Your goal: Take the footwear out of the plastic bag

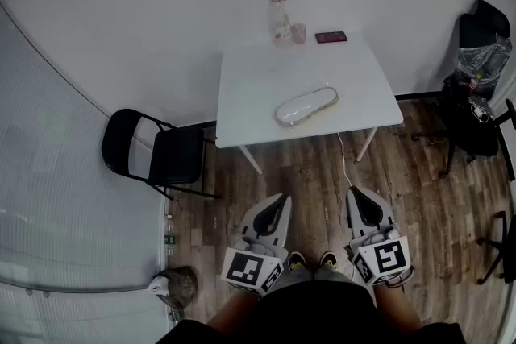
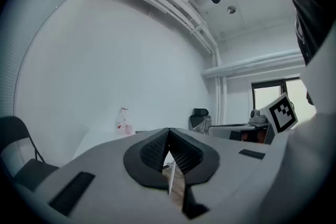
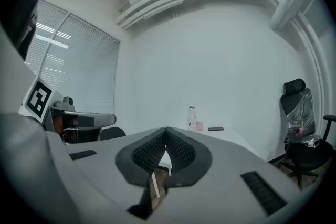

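Note:
A white shoe wrapped in a clear plastic bag (image 1: 306, 106) lies on the white table (image 1: 250, 68), near its front edge. Both grippers hang low in front of the person, well short of the table. My left gripper (image 1: 278, 202) and my right gripper (image 1: 357, 197) are both shut with nothing between their jaws. In the left gripper view the shut jaws (image 2: 168, 132) point toward the table; the right gripper (image 3: 166, 130) looks the same way. The bag is hidden behind the jaws in both gripper views.
A clear bottle (image 1: 279, 18), a small pink cup (image 1: 298, 33) and a dark phone (image 1: 330, 37) stand at the table's far edge. A black folding chair (image 1: 157, 153) is left of the table, black office chairs (image 1: 472, 93) at the right. A white cable (image 1: 345, 157) hangs from the table.

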A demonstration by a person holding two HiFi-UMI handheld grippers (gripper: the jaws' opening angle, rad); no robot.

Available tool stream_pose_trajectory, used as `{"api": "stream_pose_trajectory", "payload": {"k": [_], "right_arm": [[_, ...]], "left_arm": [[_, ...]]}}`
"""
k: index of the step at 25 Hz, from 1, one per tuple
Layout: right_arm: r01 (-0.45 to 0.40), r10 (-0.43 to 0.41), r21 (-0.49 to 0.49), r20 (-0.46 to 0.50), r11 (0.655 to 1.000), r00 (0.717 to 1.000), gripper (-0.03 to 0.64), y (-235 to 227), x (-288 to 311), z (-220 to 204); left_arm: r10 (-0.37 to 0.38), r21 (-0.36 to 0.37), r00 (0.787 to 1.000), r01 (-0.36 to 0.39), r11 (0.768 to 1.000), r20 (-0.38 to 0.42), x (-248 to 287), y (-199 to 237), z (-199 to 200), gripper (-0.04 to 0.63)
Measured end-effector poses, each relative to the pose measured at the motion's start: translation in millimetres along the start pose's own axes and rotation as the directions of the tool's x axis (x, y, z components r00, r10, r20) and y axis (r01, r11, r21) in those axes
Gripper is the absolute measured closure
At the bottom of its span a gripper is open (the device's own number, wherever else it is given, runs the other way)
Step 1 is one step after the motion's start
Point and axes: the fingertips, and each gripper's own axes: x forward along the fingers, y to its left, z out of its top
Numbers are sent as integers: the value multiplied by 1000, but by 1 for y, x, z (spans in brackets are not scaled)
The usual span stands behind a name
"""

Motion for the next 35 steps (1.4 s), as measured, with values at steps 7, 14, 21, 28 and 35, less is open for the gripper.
{"api": "stream_pose_trajectory", "payload": {"k": [7, 14, 21, 28, 35], "right_arm": [[-5, 5, -10, 8, 1000, 1000, 601, 10, 19, 2], [-25, 25, -4, 29, 1000, 999, 601, 24, 38, 6], [-35, 34, 46, 34, 998, 999, 601, 39, 38, -2], [-25, 25, -4, 29, 1000, 999, 601, 47, 35, 4], [2, 0, -35, 43, 999, 999, 601, 47, 32, 14]], "left_arm": [[-7, 12, 1000, 7, 1000, 4, 1, 20, 1, 574], [9, 19, 1000, -9, 1000, 1, -1, 50, 0, 575], [-15, 2, 1000, 15, 1000, 1, -13, 66, -12, 575], [-38, -21, 999, 38, 999, 9, -26, 71, -10, 574], [-81, -39, 996, 83, 996, 35, -27, 71, -1, 574]]}}
